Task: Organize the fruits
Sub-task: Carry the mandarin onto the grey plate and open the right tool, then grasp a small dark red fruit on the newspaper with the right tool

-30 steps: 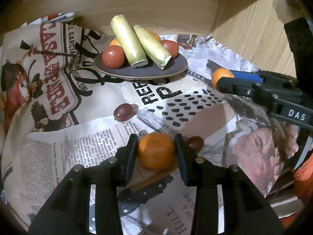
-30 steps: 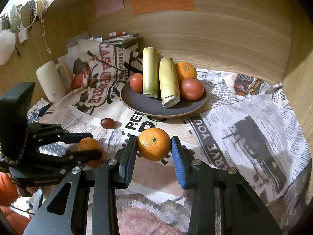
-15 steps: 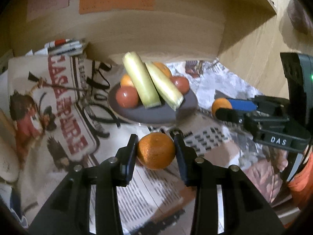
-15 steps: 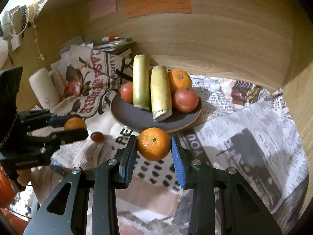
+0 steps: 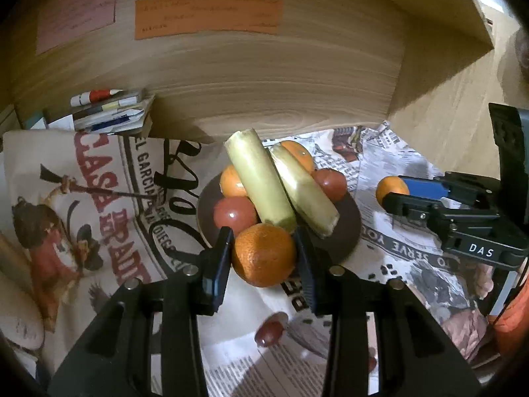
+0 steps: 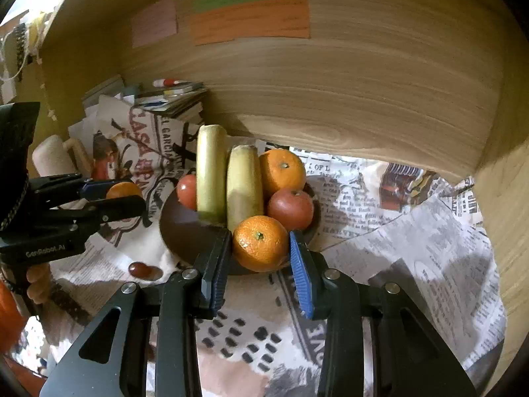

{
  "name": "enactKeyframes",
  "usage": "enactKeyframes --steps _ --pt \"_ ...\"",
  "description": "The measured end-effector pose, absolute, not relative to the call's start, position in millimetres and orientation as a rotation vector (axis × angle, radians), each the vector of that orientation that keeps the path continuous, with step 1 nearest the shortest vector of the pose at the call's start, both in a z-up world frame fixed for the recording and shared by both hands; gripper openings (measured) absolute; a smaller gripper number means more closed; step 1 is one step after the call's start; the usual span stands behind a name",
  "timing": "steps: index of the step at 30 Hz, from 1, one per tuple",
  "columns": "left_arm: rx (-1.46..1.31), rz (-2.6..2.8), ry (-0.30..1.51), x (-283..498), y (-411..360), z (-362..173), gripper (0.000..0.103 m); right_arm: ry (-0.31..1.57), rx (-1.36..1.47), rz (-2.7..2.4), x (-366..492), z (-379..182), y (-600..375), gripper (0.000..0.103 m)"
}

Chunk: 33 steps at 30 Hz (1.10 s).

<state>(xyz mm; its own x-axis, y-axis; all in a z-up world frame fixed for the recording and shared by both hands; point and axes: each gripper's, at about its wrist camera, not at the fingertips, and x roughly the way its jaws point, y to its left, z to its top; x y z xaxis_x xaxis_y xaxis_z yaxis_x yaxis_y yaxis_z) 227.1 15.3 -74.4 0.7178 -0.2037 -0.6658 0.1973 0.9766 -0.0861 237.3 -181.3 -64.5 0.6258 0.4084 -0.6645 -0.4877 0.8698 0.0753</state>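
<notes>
Both claws nearer plate (image 5: 350, 231); mug (image 6: 53, 158) only right view

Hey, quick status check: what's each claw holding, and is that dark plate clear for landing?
Left gripper shut on one round orange; right gripper shut on another. Both near dark plate. Plate crowded: two pale green stalks, tomatoes, oranges.

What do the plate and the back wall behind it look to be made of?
Plate: dark brown with a matte, even surface and no glare, possibly ceramic or wood; cannot tell which. Back wall: light wood or wood-look laminate, with visible grain lines and a faint sheen.
</notes>
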Motion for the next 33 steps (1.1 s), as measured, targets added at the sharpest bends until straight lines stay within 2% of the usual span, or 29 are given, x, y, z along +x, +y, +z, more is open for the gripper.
enactKeyframes --steps 20,23,27,29,31,33 --pt "-0.012 -0.233 0.853 272 17 -114 0.037 0.876 -0.12 0.517 285 -111 -176 0.033" --pt "-0.026 -0.246 0.866 272 18 -116 0.041 0.875 -0.124 0.516 285 -111 -176 0.033" --pt "-0.02 -0.24 0.847 269 17 -111 0.053 0.88 -0.125 0.516 286 -110 -176 0.033" --pt "-0.015 -0.236 0.833 266 16 -108 0.054 0.878 -0.128 0.51 286 -109 -176 0.036" --pt "-0.017 -0.232 0.822 263 18 -104 0.054 0.858 -0.13 0.501 284 -105 -177 0.045" --pt "-0.018 -0.225 0.81 259 19 -100 0.054 0.84 -0.133 0.496 281 -99 -179 0.045"
